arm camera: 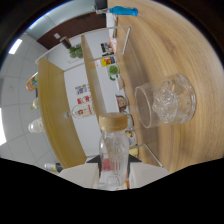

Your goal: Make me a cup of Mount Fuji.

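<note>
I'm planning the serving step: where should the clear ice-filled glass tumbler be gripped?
Grip the clear ice-filled glass tumbler across its straight wall, coming from the side: it stands upright and ice fills its open mouth. The jaws are shut on the clear wooden-lidded bottle.

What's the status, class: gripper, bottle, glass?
Hand-held gripper shut on clear bottle, wooden cap on. Glass with ice on the wooden counter, beyond the fingers. Nothing between them.

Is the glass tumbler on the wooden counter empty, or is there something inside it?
Not empty: ice cubes show through the clear wall of the glass tumbler, which stands beyond the bottle held in the hand-held gripper.
</note>
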Motion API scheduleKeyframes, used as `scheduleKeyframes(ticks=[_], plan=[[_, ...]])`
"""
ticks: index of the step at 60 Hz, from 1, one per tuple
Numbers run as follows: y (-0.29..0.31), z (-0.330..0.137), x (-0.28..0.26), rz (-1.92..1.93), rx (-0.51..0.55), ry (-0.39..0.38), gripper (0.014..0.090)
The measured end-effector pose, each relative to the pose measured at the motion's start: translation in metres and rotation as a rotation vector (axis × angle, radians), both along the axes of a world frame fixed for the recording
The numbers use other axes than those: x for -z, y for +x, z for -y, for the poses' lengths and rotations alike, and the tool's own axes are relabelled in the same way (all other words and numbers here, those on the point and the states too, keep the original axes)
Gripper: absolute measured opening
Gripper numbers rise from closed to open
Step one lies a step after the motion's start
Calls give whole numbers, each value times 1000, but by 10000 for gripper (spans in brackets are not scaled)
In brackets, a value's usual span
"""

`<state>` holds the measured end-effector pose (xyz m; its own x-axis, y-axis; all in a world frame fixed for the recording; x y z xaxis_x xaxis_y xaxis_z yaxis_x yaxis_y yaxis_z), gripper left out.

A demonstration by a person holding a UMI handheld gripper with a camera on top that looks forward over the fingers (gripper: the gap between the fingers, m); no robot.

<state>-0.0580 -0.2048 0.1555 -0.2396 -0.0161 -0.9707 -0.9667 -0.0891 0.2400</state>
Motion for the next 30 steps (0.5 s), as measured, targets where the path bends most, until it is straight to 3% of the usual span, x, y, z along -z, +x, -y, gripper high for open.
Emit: scheduleKeyframes(ticks=[11, 30], plan=[[1, -2, 0, -241, 9, 38, 401], [-5, 0, -7, -212, -20, 28, 401]])
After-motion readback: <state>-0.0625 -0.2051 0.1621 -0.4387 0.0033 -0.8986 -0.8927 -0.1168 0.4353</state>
